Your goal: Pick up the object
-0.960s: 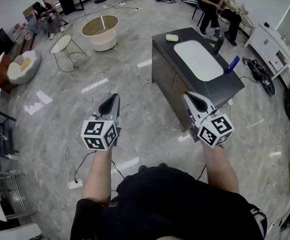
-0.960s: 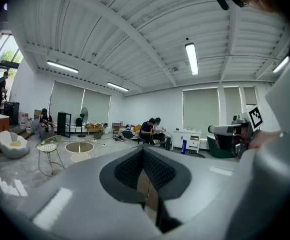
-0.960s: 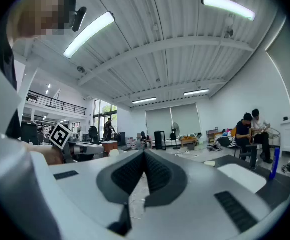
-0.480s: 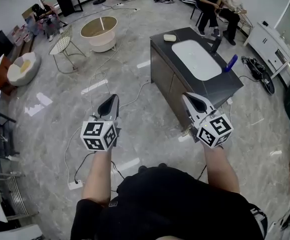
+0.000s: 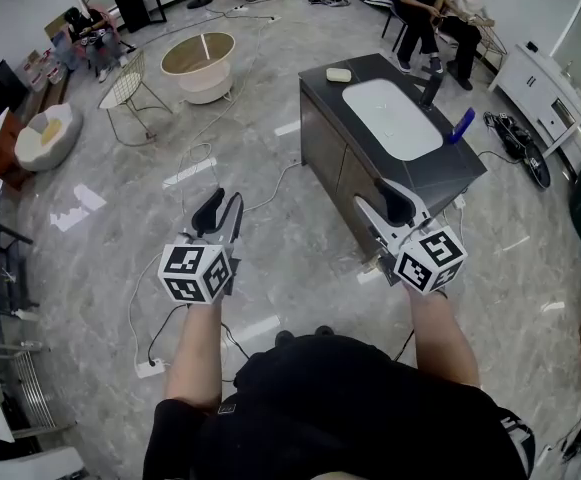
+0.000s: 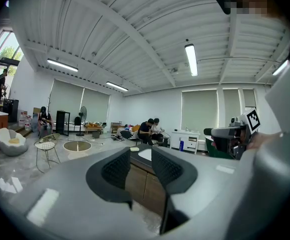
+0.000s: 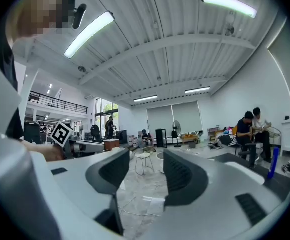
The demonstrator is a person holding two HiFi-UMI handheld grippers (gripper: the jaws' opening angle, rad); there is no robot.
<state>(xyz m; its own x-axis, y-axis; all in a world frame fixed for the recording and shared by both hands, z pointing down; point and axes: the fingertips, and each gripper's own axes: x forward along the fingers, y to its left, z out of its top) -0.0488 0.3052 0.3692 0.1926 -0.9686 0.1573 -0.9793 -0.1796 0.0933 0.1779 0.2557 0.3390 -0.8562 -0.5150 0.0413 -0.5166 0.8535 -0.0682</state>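
In the head view, we hold the left claw [image 5: 225, 200] and the right claw [image 5: 373, 196] side by side in the lower middle, over the grey floor [image 5: 90, 268]. Both are released: their jaws have just been opening, with nothing between them. The dark bench [image 5: 470, 173] stands at upper right, beyond the right claw. It carries a cream bar [image 5: 340, 74] at its far corner and a blue bottle [image 5: 462, 126] at its right edge. Both are well apart from either claw, and we cannot tell which one is meant.

In the left gripper view, the left claw [image 6: 141, 156] gapes, the bench front [image 6: 141, 179] showing in the gap. The cream bar [image 6: 135, 149] sits small just above.

In the right gripper view, the right claw [image 7: 145, 169] stands apart around bare floor. The bench [image 7: 244, 164] and the blue bottle [image 7: 270, 169] lie far right.
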